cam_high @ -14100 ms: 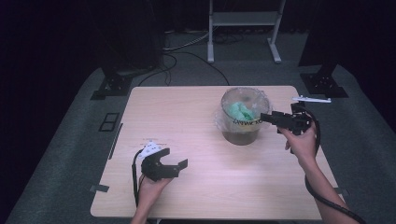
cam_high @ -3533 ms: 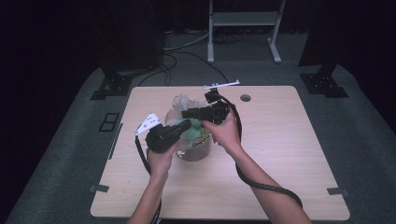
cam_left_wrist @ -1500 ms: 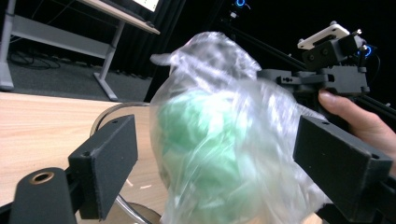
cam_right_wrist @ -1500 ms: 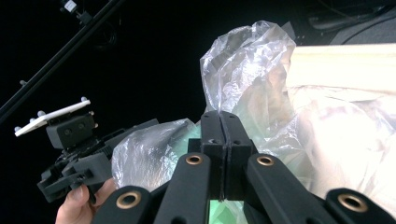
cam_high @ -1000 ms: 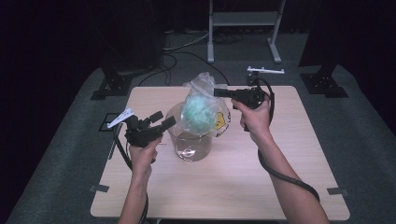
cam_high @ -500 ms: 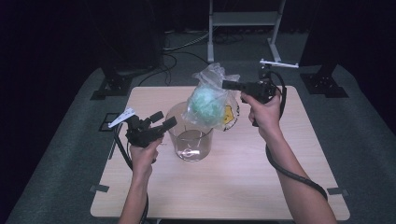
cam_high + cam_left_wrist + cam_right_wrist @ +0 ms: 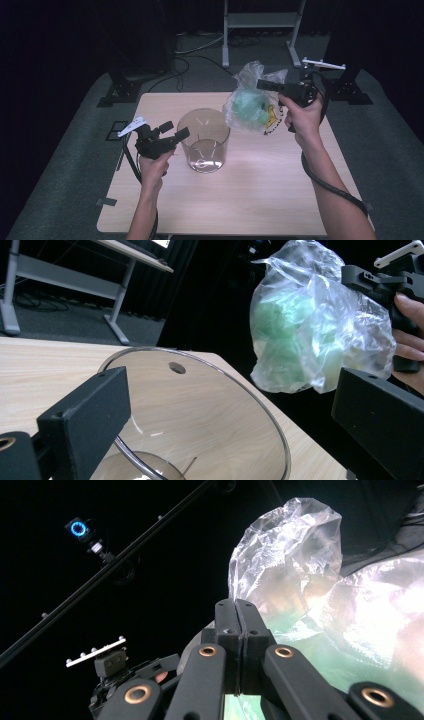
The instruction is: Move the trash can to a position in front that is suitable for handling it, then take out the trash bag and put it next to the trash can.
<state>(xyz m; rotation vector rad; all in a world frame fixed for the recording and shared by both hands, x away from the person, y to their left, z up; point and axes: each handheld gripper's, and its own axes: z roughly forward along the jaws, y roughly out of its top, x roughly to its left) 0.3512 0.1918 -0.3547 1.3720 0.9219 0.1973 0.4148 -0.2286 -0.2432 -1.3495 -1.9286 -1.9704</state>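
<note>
Holding the plastic bag (image 7: 250,102) clamped in your right gripper (image 7: 261,84), you have it in the air beside the clear container (image 7: 203,141); your left gripper (image 7: 176,131), jaws just spread wide, grips nothing.

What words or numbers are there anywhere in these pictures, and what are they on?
No text can be read.
plastic bag: a yellow patch with dark print at its lower right, too small and blurred to read.
clear container: no label or lettering visible.
left gripper and right gripper: no readable marks.
table: plain wood, no writing.
</note>
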